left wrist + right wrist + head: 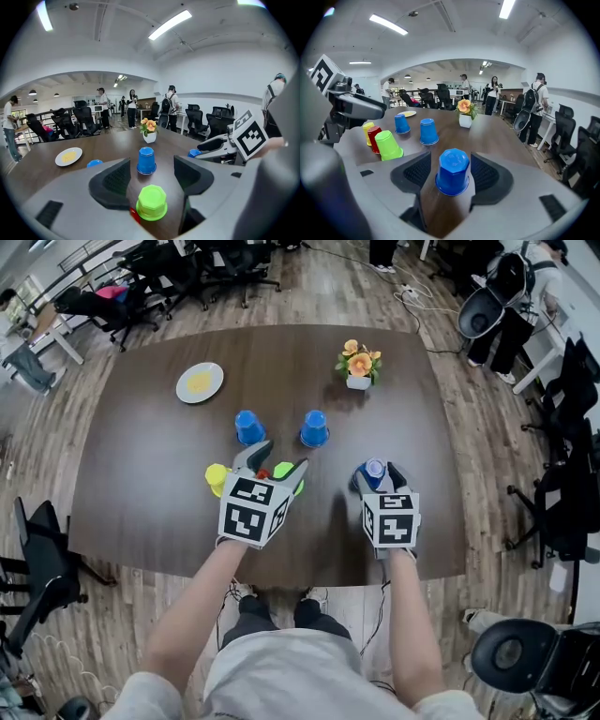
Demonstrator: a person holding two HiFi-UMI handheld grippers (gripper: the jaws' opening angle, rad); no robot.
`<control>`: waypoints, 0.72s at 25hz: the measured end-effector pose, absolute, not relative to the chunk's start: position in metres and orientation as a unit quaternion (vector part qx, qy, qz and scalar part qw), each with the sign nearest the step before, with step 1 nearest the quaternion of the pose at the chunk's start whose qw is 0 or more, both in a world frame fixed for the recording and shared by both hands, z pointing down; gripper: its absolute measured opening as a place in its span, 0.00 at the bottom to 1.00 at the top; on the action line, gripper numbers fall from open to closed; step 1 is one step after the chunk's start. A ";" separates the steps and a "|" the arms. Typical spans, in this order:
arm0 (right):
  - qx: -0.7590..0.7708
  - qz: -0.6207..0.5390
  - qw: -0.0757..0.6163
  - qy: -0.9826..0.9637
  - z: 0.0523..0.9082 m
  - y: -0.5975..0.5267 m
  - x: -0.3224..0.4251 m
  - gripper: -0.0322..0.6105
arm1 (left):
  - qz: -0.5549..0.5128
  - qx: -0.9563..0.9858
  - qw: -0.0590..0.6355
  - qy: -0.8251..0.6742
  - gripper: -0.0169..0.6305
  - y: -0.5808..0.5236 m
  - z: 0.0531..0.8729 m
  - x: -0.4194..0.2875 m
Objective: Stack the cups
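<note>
Right claw (450, 159) wide, its pads flanking but not pressing a blue cup (453, 171) that stands mouth-down on the desk (141, 484) near the front edge. Left claw (151, 164) likewise wide, with a green cup (151, 202) mouth-down between its jaws and not gripped. A red cup (373, 137) stands just beside the green one, a yellow cup (217, 476) beyond it. No cup is stacked yet.

Step in hand, as judged: taking up one cup to set over another. Centre the cup between the pads and close on the mid-wall, not the flared rim. Press lightly, since thin plastic would likely buckle. Lift straight, then lower squarely so the tapers nest.

Cups: smooth glossy plastic, tapered, with faceted, roughly octagonal bases and a flared lip. Pads: dark, finely textured, curved.

Farther out, a second blue cup (248, 427) and a third blue cup (314, 427) stand apart, mouth-down. Beyond them are a white plate (200, 382) and a small pot of flowers (358, 365). Desk: dark wood-grain
</note>
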State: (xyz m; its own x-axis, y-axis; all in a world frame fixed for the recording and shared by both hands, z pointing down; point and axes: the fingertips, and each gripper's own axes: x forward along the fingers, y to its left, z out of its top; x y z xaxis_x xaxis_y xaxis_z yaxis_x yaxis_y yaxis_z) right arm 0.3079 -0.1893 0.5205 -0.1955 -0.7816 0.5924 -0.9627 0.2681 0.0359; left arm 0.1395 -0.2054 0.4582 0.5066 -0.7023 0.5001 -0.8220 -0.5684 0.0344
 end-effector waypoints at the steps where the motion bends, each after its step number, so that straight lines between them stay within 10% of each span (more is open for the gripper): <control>1: 0.572 0.179 0.265 -0.755 0.526 -0.190 0.309 0.44 | 0.223 0.855 0.136 -0.448 0.47 -0.205 0.459 0.140; 18: 0.501 0.119 0.270 -0.814 0.469 -0.211 0.244 0.40 | 0.228 0.812 0.151 -0.515 0.46 -0.195 0.454 0.055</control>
